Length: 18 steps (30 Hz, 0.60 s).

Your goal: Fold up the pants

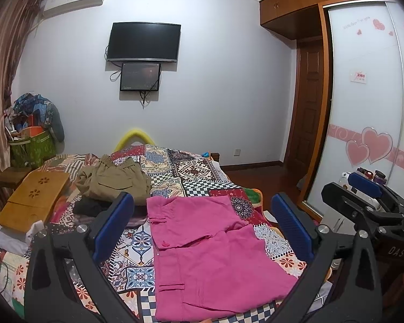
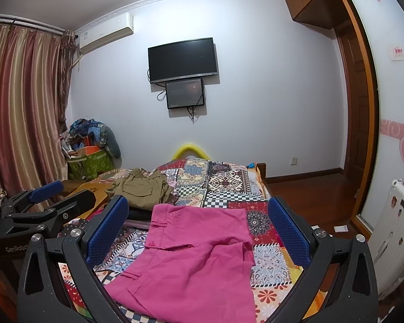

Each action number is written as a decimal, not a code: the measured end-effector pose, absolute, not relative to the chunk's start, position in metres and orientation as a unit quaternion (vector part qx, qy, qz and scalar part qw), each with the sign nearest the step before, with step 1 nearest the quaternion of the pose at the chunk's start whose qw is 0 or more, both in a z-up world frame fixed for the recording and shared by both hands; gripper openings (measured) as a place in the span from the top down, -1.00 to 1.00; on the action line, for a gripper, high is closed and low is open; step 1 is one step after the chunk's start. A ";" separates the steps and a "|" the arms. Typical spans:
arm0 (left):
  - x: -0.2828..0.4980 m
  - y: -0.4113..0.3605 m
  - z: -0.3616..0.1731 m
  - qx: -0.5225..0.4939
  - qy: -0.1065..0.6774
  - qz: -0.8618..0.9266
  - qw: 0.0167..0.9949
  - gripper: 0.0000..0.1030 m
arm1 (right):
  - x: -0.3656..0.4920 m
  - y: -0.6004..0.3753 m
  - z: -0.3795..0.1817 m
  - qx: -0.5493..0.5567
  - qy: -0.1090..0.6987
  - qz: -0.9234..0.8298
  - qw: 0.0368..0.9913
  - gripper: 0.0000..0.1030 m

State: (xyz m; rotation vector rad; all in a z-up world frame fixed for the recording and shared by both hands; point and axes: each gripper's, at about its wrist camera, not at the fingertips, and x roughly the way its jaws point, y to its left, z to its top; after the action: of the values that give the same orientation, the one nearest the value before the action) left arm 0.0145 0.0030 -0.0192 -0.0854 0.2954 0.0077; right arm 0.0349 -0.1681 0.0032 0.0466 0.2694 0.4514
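Khaki pile (image 1: 115, 180): lies just past the pink pants; a long reach could drag it along.
Left gripper (image 1: 202, 226): fingers wide apart, holding nothing.
Pink pants (image 1: 207, 253): flat on the quilt (image 1: 202, 172), partly folded; a one-layer pinch could undo it.
Right gripper (image 2: 199, 231): fingers apart, empty.

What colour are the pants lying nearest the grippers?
Pink pants, plain with no pattern; clearest in the left wrist view.
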 end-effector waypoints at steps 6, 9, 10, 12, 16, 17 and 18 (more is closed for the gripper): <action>0.015 0.003 -0.019 -0.044 0.147 0.004 0.988 -1.00 | 0.035 -0.167 0.003 0.021 0.134 0.222 0.966 -1.00; 0.016 0.004 -0.019 -0.046 0.149 0.004 0.988 -1.00 | 0.035 -0.167 0.002 0.021 0.134 0.221 0.966 -1.00; 0.016 0.004 -0.019 -0.046 0.149 0.003 0.988 -1.00 | 0.035 -0.167 0.002 0.022 0.134 0.220 0.966 -1.00; 0.017 0.004 -0.020 -0.046 0.150 0.003 0.988 -1.00 | 0.036 -0.167 0.002 0.023 0.135 0.221 0.966 -1.00; 0.016 0.003 -0.020 -0.046 0.150 0.003 0.988 -1.00 | 0.039 -0.167 0.001 0.024 0.138 0.221 0.965 -1.00; 0.017 0.003 -0.020 -0.046 0.150 0.003 0.988 -1.00 | 0.039 -0.167 0.000 0.024 0.139 0.221 0.965 -1.00; 0.016 0.003 -0.020 -0.046 0.150 0.003 0.988 -1.00 | 0.039 -0.167 0.001 0.024 0.138 0.221 0.965 -1.00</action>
State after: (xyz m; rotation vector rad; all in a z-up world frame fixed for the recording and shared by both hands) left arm 0.0165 0.0033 -0.0202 -0.0927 0.3022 0.0062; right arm 0.0394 -0.1674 0.0006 0.0495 0.2802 0.4474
